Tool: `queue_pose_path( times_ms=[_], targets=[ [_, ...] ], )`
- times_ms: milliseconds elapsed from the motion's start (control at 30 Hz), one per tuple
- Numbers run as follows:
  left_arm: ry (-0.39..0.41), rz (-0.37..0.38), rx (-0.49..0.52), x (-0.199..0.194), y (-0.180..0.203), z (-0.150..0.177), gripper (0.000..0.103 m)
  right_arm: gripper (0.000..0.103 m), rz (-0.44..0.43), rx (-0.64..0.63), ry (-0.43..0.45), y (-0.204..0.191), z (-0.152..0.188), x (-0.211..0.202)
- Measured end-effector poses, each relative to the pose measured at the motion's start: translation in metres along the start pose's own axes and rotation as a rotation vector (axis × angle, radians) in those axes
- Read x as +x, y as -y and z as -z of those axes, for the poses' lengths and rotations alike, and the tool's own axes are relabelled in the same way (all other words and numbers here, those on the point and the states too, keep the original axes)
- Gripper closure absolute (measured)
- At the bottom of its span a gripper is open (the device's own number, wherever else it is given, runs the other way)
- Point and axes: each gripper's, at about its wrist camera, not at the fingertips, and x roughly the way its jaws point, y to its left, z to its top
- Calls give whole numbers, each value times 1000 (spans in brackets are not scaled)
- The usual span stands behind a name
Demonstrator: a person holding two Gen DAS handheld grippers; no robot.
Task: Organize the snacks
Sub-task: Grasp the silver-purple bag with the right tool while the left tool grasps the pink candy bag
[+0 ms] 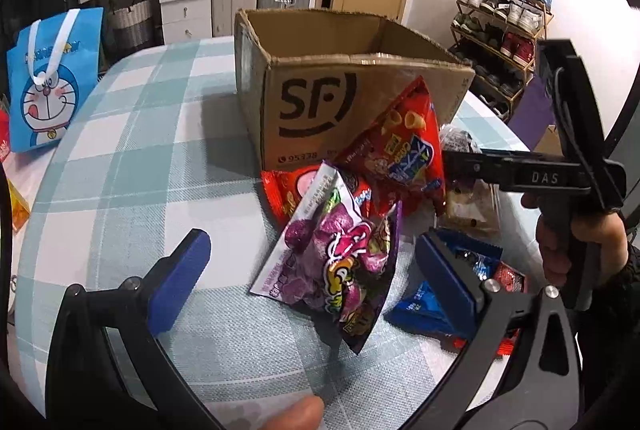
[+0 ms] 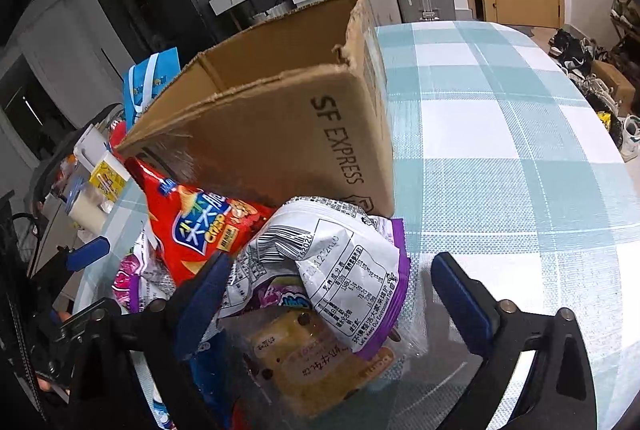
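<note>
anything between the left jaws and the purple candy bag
Nothing visible. The left gripper is open with the purple candy bag right between its jaws, and only bare tablecloth lies in front.

The snack pile point(image 1: 360, 230) crowds the cardboard box's point(image 1: 320, 101) front wall; bare tablecloth point(image 1: 140, 149) lies left.

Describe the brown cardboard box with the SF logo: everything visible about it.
The brown corrugated cardboard box stands upright on the teal-and-white checked tablecloth, top open, its rim ragged where flaps look torn off. One side carries a black SF logo and a number, another reads SF EXPRESS. What can be seen of the inside is bare. A red crisp bag leans on its logo side; other snack packets lie piled at its base.
</note>
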Motion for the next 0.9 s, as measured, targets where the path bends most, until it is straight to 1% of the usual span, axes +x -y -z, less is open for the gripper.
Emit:
queue_pose_path(
  times_ms=[33, 67, 167, 267, 300, 333, 400, 433, 600, 733, 767, 833, 867, 900],
  targets=[
    [-6, -2, 2, 2, 1, 1, 1, 12, -10, 0, -2, 0, 0, 1],
    [-10, -2, 2, 4, 1, 1, 1, 15, -22, -3, -3, 0, 0, 2],
    [-21, 7, -9, 9, 2, 3, 1, 17, -15, -27, 6, -2, 0, 1],
    [-46, 27, -24, 16, 1, 5, 1, 26, -33, -39, 7, -4, 4, 0],
    [-51, 32, -23, 17, 2, 5, 3, 31, -39, -45, 10, -5, 6, -1],
    [-51, 39, -20, 18, 2, 6, 5, 36, -41, -58, 16, -7, 7, -3],
    [-55, 54, -13, 20, 4, 6, 15, 38, -43, -85, 33, -10, 9, -8],
    [-58, 59, -11, 21, 4, 6, 16, 39, -46, -92, 33, -11, 9, -10],
    [-77, 48, -8, 29, 3, 10, 31, 40, -61, -106, 49, -12, 14, -19],
    [-66, 73, -18, 29, -1, 12, 33, 40, -70, -116, 65, -12, 15, -28],
    [-61, 75, -16, 29, -1, 12, 35, 40, -69, -121, 69, -13, 15, -30],
    [-48, 89, 0, 27, 0, 12, 45, 40, -70, -127, 78, -14, 15, -34],
    [-49, 107, 12, 25, 2, 11, 56, 40, -73, -128, 79, -13, 16, -34],
    [-51, 106, 18, 25, 3, 11, 56, 40, -75, -132, 81, -14, 16, -35]
  ],
)
